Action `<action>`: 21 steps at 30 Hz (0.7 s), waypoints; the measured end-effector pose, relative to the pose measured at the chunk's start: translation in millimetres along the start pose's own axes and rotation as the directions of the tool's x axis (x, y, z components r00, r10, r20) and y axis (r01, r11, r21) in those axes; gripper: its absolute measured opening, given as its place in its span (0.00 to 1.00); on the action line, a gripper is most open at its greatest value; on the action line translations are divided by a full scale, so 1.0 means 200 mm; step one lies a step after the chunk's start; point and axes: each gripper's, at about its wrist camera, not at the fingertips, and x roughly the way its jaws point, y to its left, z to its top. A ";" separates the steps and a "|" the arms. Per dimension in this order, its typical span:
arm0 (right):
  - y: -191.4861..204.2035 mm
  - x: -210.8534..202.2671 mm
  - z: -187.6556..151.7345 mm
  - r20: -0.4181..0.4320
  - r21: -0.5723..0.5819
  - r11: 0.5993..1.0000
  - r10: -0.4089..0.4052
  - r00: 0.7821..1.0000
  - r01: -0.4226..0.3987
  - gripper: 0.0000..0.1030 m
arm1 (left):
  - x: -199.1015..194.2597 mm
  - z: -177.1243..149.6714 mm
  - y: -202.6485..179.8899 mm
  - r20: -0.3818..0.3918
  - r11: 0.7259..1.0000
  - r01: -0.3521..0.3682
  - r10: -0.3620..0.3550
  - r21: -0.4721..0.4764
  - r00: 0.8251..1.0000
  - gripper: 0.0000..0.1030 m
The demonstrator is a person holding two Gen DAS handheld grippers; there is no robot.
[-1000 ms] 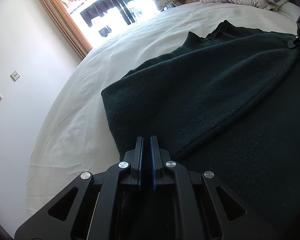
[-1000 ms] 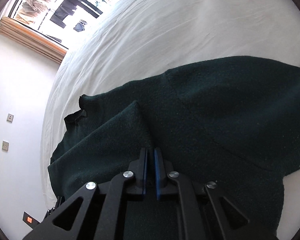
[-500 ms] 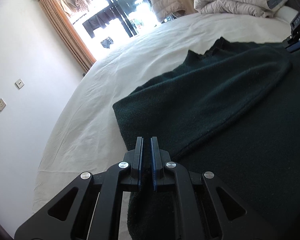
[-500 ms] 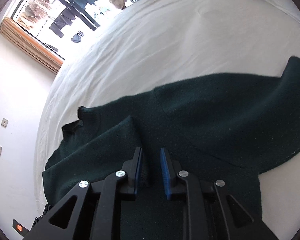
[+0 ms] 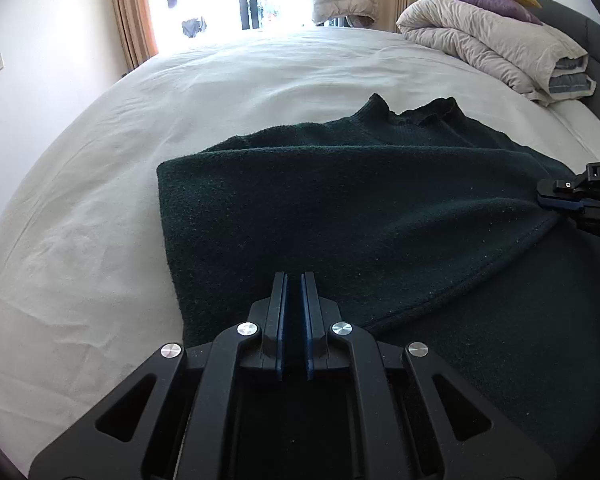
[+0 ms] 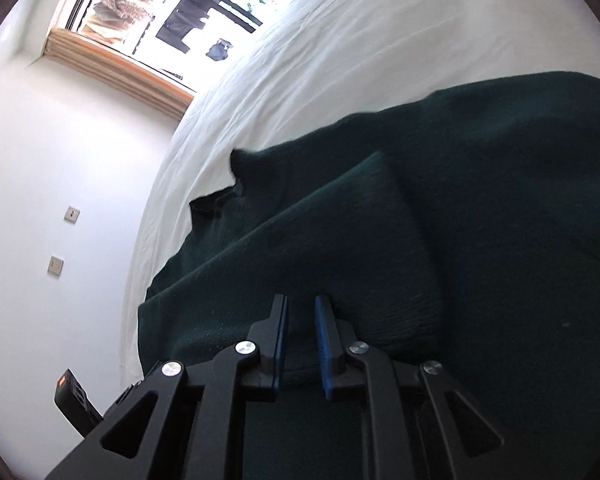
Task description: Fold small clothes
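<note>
Left wrist view: left gripper (image 5: 293,280) clamps the folded dark green sweater (image 5: 360,216) on the white bed sheet (image 5: 100,200). Right gripper (image 6: 301,304) stands parted above the fabric, grasping nothing.

A dark green knitted sweater (image 5: 380,208) lies on the bed (image 5: 220,92), one side folded over, collar seemingly farthest.

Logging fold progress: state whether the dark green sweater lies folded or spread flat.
Partly folded: the dark green sweater has one side doubled over its body, hem edge crossing diagonally on the white bed.
</note>
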 end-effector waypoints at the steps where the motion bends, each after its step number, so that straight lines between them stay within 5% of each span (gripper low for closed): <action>1: -0.07 -0.07 0.02 0.038 0.028 0.999 -0.020 0.999 0.019 0.15 | 0.00 0.00 0.01 0.003 1.000 0.003 -0.003 -0.002 1.000 0.06; 3: -0.20 -0.24 0.04 0.113 0.095 0.993 -0.080 0.990 0.069 0.24 | 0.01 0.00 0.00 0.007 1.000 -0.003 0.003 0.003 1.000 0.06; 5: -0.36 -0.47 0.05 0.209 0.153 0.988 -0.054 0.976 0.022 0.26 | 0.01 -0.01 0.00 0.011 1.000 -0.010 0.010 0.008 1.000 0.06; 9: -0.75 -0.95 0.01 0.396 0.313 0.949 -0.105 0.912 -0.026 0.53 | 0.00 -0.02 0.00 0.019 1.000 -0.016 0.016 0.008 1.000 0.06; 16: -1.46 -1.43 -0.15 0.525 0.609 0.777 -0.245 0.815 -0.159 0.51 | 0.01 -0.02 -0.02 0.020 0.999 -0.047 0.046 0.027 0.999 0.06; 18: -1.54 -1.46 -0.14 0.545 0.617 0.760 -0.228 0.807 -0.202 0.48 | 0.01 -0.02 -0.03 0.021 0.998 -0.058 0.058 0.035 0.998 0.06; 21: -1.57 -1.48 -0.06 0.521 0.613 0.775 -0.250 0.816 -0.154 0.49 | 0.01 -0.01 -0.04 0.020 0.997 -0.070 0.069 0.042 0.997 0.06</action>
